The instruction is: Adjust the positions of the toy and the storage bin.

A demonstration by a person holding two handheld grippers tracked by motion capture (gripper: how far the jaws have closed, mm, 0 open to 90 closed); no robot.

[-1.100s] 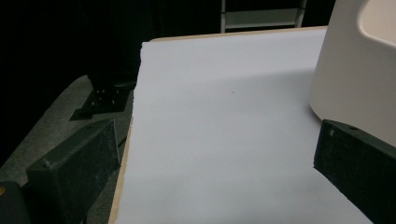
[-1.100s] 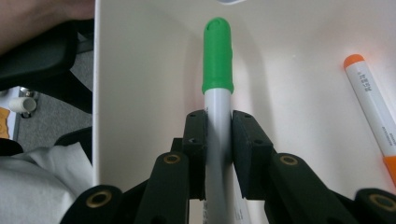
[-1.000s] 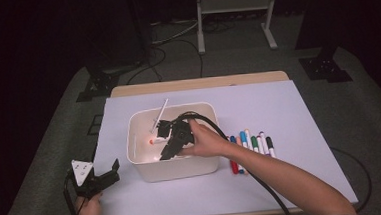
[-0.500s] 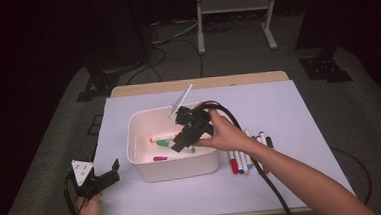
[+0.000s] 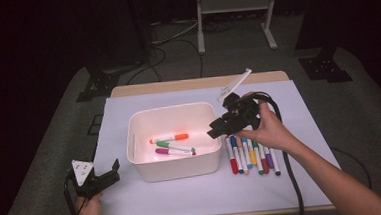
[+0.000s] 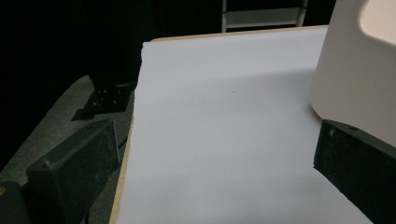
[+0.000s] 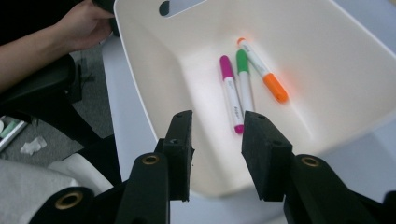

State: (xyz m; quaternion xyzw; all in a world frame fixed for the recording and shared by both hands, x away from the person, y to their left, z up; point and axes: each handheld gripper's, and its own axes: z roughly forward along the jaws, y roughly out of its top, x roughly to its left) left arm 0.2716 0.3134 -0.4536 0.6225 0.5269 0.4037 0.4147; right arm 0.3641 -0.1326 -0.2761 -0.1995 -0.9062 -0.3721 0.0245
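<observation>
A white bin [image 5: 136,141] stands mid-table and holds three markers: orange [image 5: 170,138], green [image 5: 173,146] and pink [image 5: 173,152]. My right gripper [image 5: 215,132] hovers over the bin's right rim, tilted down toward the inside. In the right gripper view its jaws [image 7: 215,128] stand open with nothing between them, above the pink [image 7: 231,95], green [image 7: 243,77] and orange [image 7: 264,70] markers. A row of several markers [image 5: 251,156] lies on the sheet just right of the bin. My left gripper [image 5: 113,170] rests open at the table's front left corner, beside the bin [image 6: 355,70].
A white sheet [image 5: 183,193] covers the wooden tabletop, whose left edge [image 6: 126,154] runs past my left gripper. A thick cable [image 5: 290,171] trails from the right gripper along the forearm. Stands and cables sit on the dark floor beyond the table.
My right gripper has risen out of the bin and swung right to its right rim. Three markers now lie uncovered inside. The left gripper has not moved.
</observation>
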